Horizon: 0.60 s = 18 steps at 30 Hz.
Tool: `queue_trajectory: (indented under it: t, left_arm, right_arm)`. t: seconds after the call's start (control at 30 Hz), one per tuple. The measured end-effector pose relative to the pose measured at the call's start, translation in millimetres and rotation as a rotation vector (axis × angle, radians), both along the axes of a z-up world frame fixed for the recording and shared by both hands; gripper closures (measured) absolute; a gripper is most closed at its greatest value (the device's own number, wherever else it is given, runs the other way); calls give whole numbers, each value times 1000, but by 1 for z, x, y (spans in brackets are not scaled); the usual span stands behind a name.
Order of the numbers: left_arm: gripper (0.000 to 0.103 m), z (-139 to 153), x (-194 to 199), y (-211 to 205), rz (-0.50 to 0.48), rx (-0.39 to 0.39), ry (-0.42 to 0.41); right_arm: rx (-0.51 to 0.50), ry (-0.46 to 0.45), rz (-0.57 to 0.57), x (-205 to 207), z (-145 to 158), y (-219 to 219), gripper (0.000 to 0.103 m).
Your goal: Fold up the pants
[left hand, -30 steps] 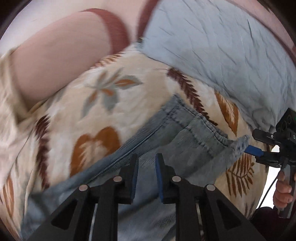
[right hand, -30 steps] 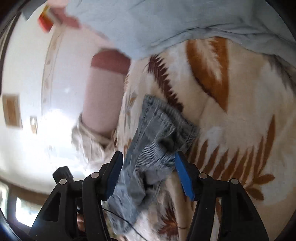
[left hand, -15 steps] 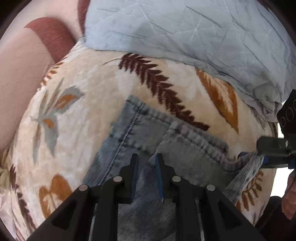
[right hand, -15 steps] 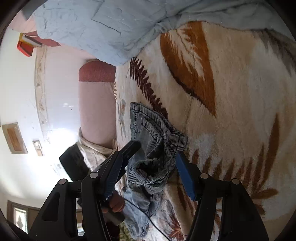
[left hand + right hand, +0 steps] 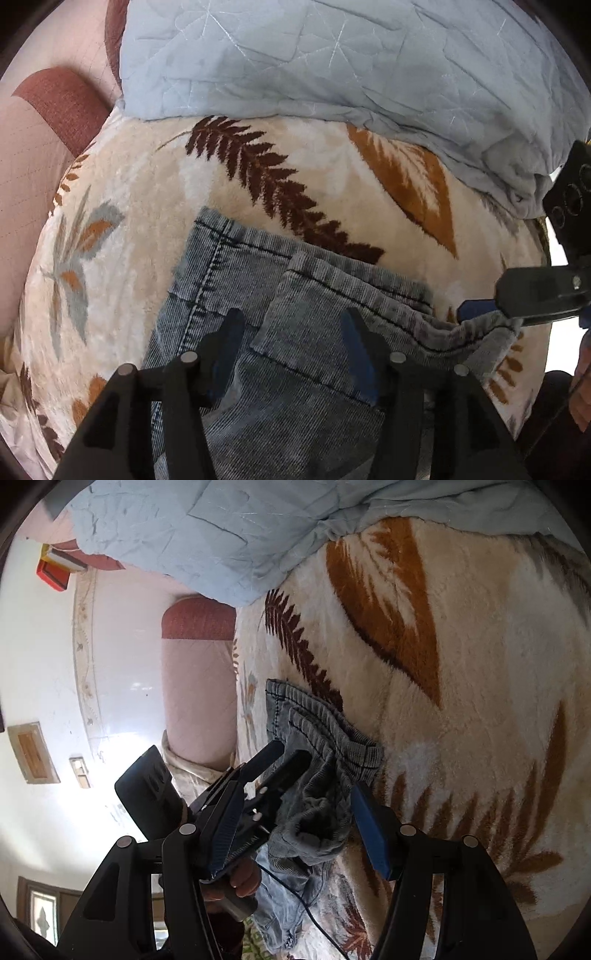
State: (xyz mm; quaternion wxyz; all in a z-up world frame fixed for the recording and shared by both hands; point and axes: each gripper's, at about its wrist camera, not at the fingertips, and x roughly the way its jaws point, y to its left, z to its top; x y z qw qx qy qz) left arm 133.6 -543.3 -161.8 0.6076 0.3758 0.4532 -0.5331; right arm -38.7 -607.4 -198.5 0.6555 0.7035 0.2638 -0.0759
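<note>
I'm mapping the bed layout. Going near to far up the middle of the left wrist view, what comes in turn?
left gripper → denim pants → leaf-print blanket → light blue quilt

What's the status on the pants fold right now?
Left tongs open over the blue-grey denim pants. Right tongs open, bunched pant fabric between them. Pants on the cream leaf-print fleece blanket; nothing in the way.
</note>
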Motion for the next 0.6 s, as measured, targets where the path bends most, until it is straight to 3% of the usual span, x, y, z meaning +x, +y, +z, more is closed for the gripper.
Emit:
queue_trajectory:
  t: [0.03, 0.13, 0.27, 0.5, 0.53, 0.6]
  left_arm:
    - [45, -2, 1, -2, 5, 7, 4]
    - [62, -4, 4, -3, 10, 3, 39]
    - [76, -4, 7, -1, -3, 6, 42]
    - [91, 0, 5, 5, -10, -16, 11]
    - [92, 2, 7, 5, -1, -23, 16]
    - [92, 5, 10, 7, 14, -33, 17]
  right_arm:
    - [0, 1, -2, 0, 0, 0, 43]
    - [-1, 8, -1, -1, -1, -1, 43]
    - [-15, 41, 27, 2, -1, 1, 43]
    - [-21, 74, 44, 9, -2, 5, 43]
    - [-31, 85, 41, 10, -2, 5, 45]
    - [-42, 108, 36, 10, -4, 6, 65]
